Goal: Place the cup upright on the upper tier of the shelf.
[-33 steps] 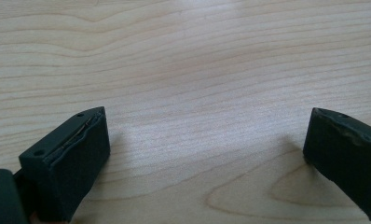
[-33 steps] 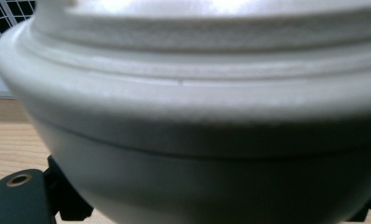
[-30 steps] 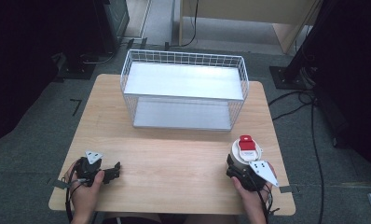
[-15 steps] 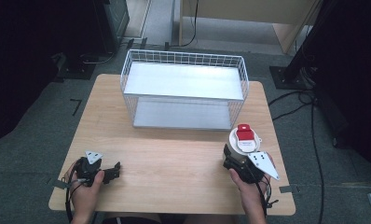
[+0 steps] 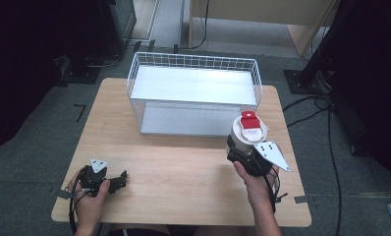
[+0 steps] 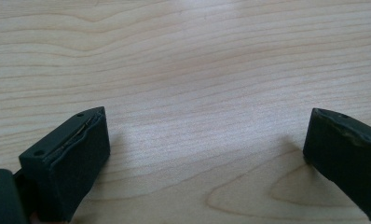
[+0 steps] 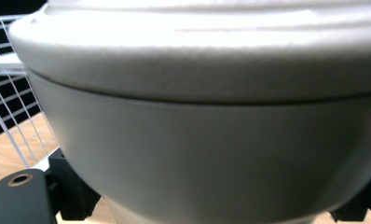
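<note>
High view, nearest edge first: left gripper (image 5: 116, 180) low on the pale wooden table (image 5: 183, 196), held in the person's left hand (image 5: 91, 194), jaws spread wide and empty, bare wood grain between them in the left gripper view. Farther right, right gripper (image 5: 238, 150) clamped around the lower body of a white round plastic container with a red flip tab on its lid (image 5: 249, 132), carried upright just in front of the wire rack's right end, apparently lifted off the table. Smooth rigid wall, likely light and a little slippery; best taken below the lid's overhanging rim, as gripped now. Right hand (image 5: 255, 179) with wrist straight, forearm entering from the bottom edge. Beyond, a white wire-mesh rack with 2 shelves (image 5: 193, 61), both shelves bare.
</note>
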A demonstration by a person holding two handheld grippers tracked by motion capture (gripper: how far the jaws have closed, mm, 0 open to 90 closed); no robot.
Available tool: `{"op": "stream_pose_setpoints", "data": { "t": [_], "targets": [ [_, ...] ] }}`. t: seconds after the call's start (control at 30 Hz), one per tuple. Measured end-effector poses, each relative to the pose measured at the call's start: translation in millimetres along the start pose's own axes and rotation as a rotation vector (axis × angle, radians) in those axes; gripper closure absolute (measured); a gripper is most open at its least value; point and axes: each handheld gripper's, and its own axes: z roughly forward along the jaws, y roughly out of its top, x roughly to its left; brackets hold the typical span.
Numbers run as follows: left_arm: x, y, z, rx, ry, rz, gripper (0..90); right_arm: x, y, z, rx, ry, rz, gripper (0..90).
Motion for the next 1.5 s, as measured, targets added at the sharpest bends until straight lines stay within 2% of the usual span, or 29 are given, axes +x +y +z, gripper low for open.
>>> {"op": "stream_pose_setpoints", "data": {
  "t": [0.23,0.47,0.77,1.13,1.5],
  "targets": [
    [-0.1,0.0,-0.1,0.001,-0.001,-0.001,0.9,10.2,23.6,14.9,-0.025,0.033,-0.014,11.3],
    [-0.1,0.0,0.0,0.001,0.000,-0.001,0.8,17.8,39.5,25.0,-0.045,0.044,-0.022,11.3],
    [-0.1,0.0,0.0,0.001,0.000,-0.001,0.9,27.2,70.4,42.0,-0.085,0.072,-0.021,11.3],
    [-0.2,0.0,0.1,0.000,0.000,-0.001,0.9,36.5,93.4,65.0,-0.093,0.083,-0.015,11.4],
    [-0.1,0.0,0.1,-0.001,0.000,-0.001,0.8,51.7,111.8,91.0,-0.096,0.099,-0.043,11.4]
  ]
}}
